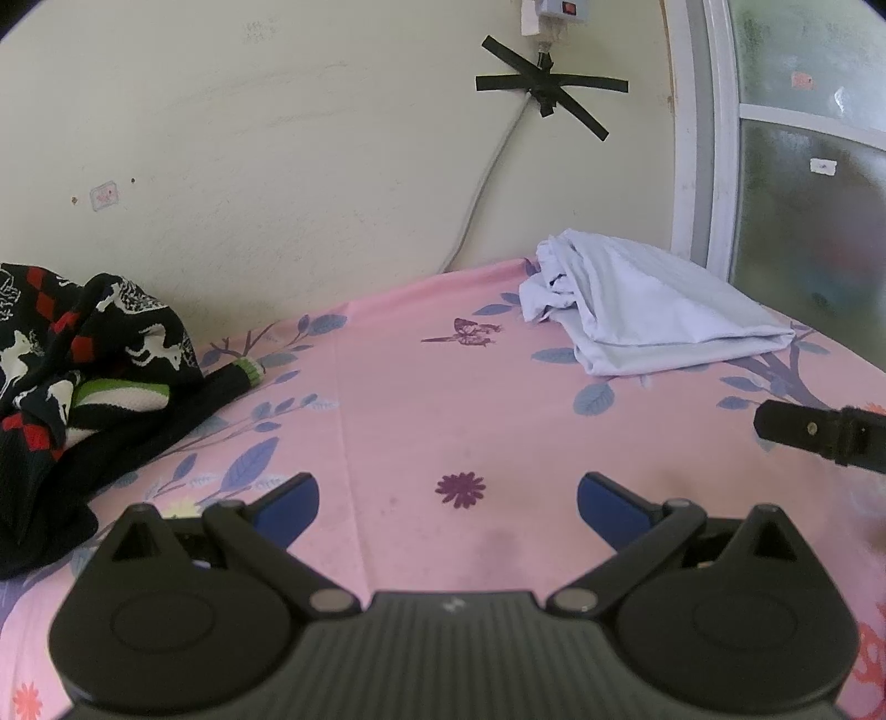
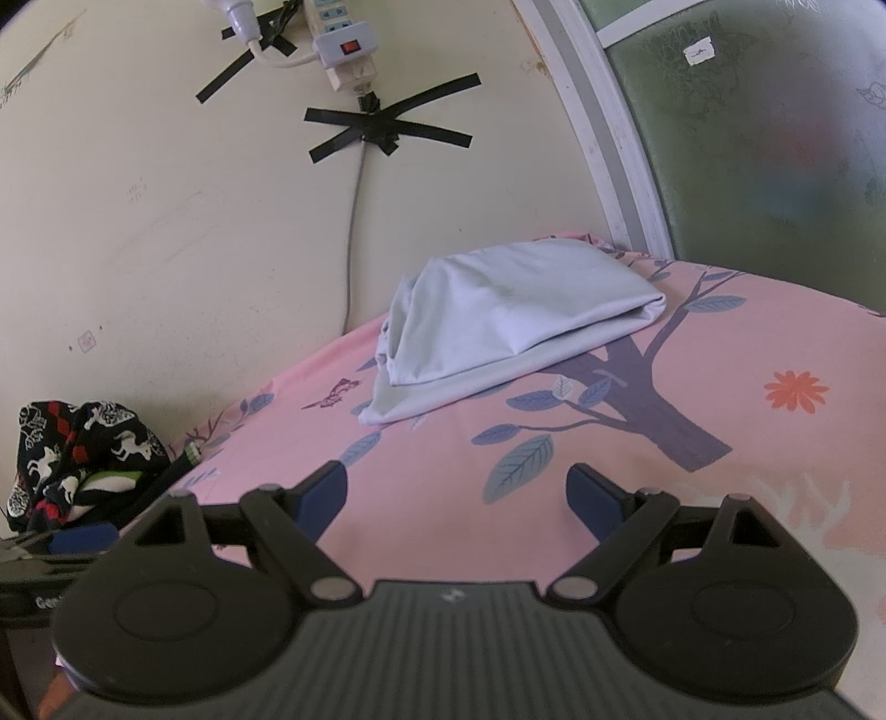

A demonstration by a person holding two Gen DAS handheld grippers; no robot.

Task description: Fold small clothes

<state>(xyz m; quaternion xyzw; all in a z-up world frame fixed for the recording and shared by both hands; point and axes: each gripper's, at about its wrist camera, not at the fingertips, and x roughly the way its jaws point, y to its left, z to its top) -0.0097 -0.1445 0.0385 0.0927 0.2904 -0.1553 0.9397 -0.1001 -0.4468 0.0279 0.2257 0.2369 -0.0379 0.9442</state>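
Broadly, by size, with the sheet as the landmark:

Sheet (image 1: 421, 387): pink, printed with blue leaves, a purple tree and flowers; spread flat and bearing everything below.

Wall (image 1: 249, 166): cream, rising behind the far edge of the sheet.

Window (image 2: 764, 138): frosted glass in a white frame, past the far right corner of the sheet.

Dark clothes (image 1: 83, 360): a heap of black knit with white animal figures and red diamonds, a green-and-white striped piece tucked into it; lies crumpled on the left edge of the sheet, against the wall. One black sleeve with a green cuff trails out onto the pink.

Pale garment (image 2: 515, 321): light blue-white, folded into a flat wedge, its bunched end toward the wall; rests at the far right of the sheet, well apart from the heap.

Left gripper (image 1: 448, 498): black with blue pads, jaws wide apart, nothing between them; over the middle of the sheet.

Right gripper (image 2: 459, 493): same make, jaws likewise apart and holding nothing; over the sheet, short of the pale garment.

Power strip (image 2: 346, 50): white, red switch, on the wall above the sheet.

Tape (image 2: 382, 130): black strips crossed over a grey cable that drops behind the sheet.
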